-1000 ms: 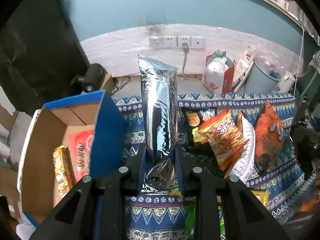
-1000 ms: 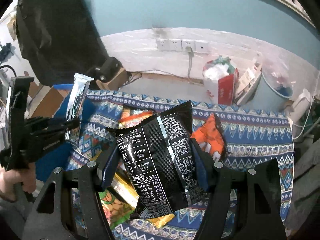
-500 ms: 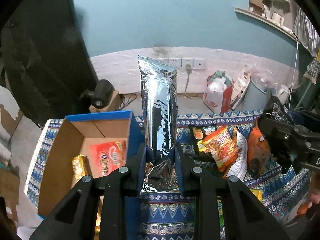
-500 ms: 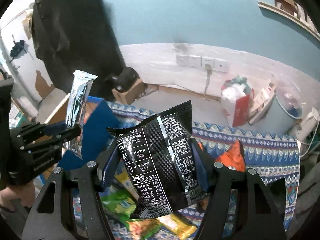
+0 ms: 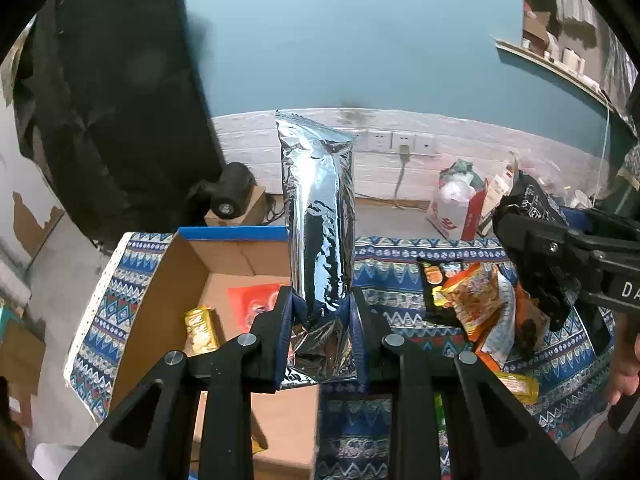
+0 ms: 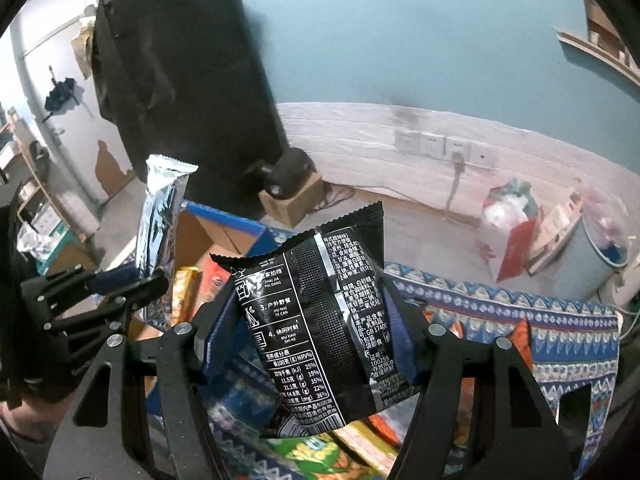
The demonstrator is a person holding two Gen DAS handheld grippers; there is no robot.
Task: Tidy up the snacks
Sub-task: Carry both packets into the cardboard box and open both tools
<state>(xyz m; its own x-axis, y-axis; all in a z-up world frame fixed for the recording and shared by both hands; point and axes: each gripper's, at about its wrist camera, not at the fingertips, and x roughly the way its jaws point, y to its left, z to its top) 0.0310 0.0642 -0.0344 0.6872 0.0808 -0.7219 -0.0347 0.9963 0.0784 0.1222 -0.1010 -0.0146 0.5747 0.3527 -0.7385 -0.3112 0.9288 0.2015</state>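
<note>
My left gripper (image 5: 320, 320) is shut on a tall silver foil packet (image 5: 320, 216), held upright above the open cardboard box (image 5: 176, 292) with blue flaps. Inside the box lie a red snack bag (image 5: 252, 304) and a gold packet (image 5: 200, 328). My right gripper (image 6: 312, 320) is shut on a black snack bag (image 6: 316, 320) with white print, held in the air over the patterned cloth. In the right wrist view the left gripper (image 6: 152, 280) and its silver packet (image 6: 160, 216) show at the left, over the box (image 6: 224, 228).
A blue patterned cloth (image 5: 400, 280) covers the table, with a heap of orange and yellow snack bags (image 5: 476, 304) at the right. Behind stand a small box with a black device (image 5: 234, 200), a red-and-white bag (image 5: 456, 204), wall sockets (image 5: 396, 142) and a grey bin (image 6: 592, 248).
Both grippers have risen and shifted left with their packets still held. The box now lies more directly beneath the left gripper, and the right gripper has come into the left wrist view.
</note>
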